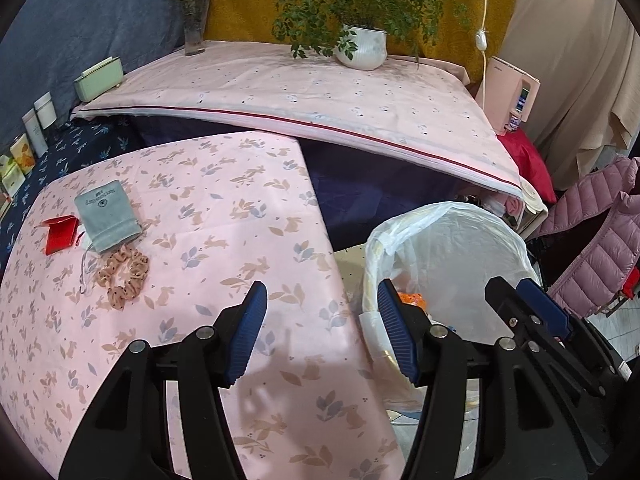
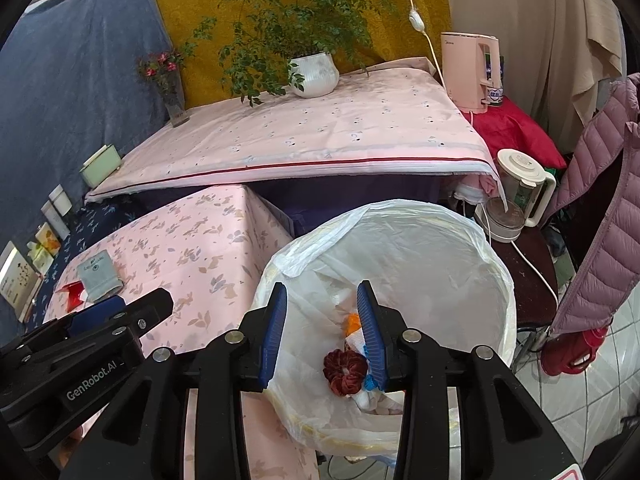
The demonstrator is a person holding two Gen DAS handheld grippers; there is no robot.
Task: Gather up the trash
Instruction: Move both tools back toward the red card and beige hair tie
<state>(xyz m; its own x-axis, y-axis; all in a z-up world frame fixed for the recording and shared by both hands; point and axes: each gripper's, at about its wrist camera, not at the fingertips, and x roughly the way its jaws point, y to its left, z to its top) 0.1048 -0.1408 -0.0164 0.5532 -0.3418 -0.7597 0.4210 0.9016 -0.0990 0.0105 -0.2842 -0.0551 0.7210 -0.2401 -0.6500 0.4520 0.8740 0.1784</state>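
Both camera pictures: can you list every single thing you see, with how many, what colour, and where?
trash bin: one, white bag liner, right of the low table
dark red scrunchie: one, inside the bin
grey pouch: one, low table, left
red box: one, beside the pouch
peach scrunchie: one, in front of the pouch
potted plant: one, white pot, back table
flower vase: one, clear, back table
pink appliance: one, back right
kettle: one, white, right
left tongs: open, empty
right tongs: open, over the bin
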